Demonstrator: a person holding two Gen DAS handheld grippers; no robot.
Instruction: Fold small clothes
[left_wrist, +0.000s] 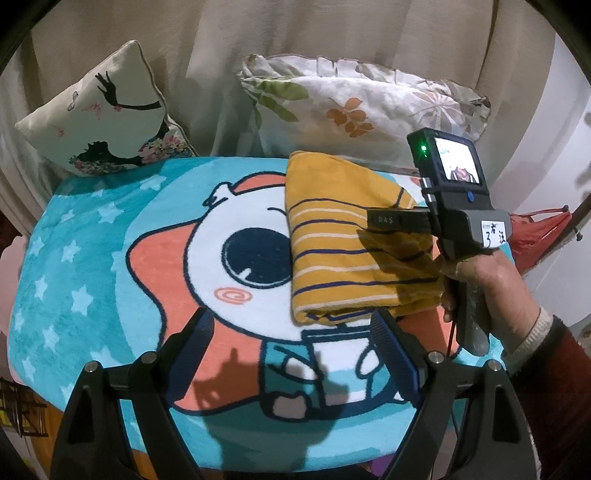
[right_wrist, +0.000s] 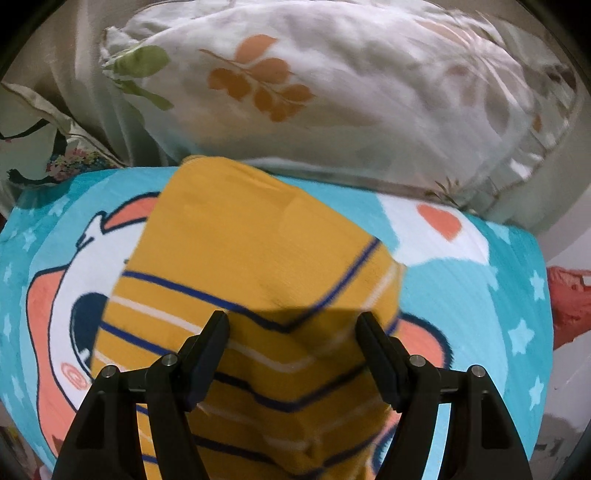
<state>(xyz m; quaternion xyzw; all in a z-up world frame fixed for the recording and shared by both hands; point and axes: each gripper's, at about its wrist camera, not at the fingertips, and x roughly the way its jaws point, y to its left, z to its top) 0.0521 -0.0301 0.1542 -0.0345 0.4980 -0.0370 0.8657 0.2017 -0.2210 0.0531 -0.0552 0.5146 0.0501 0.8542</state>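
A yellow garment (left_wrist: 343, 251) with blue and white stripes lies folded into a thick rectangle on the right half of a teal cartoon blanket (left_wrist: 92, 258). My left gripper (left_wrist: 291, 321) hangs open just in front of the garment's near edge, with nothing between its fingers. In the right wrist view my right gripper (right_wrist: 291, 325) is open above the garment (right_wrist: 251, 251), its fingers spread over the striped part and casting a shadow on it. The view is blurred by motion. A hand (left_wrist: 491, 273) holds the right gripper's handle at the garment's right side.
Two cushions lean against a beige curtain at the back: a printed one (left_wrist: 110, 122) on the left and a leaf-patterned one (left_wrist: 351, 103) on the right. A red object (left_wrist: 535, 229) sits beyond the blanket's right edge. A dark red sleeve fills the lower right corner.
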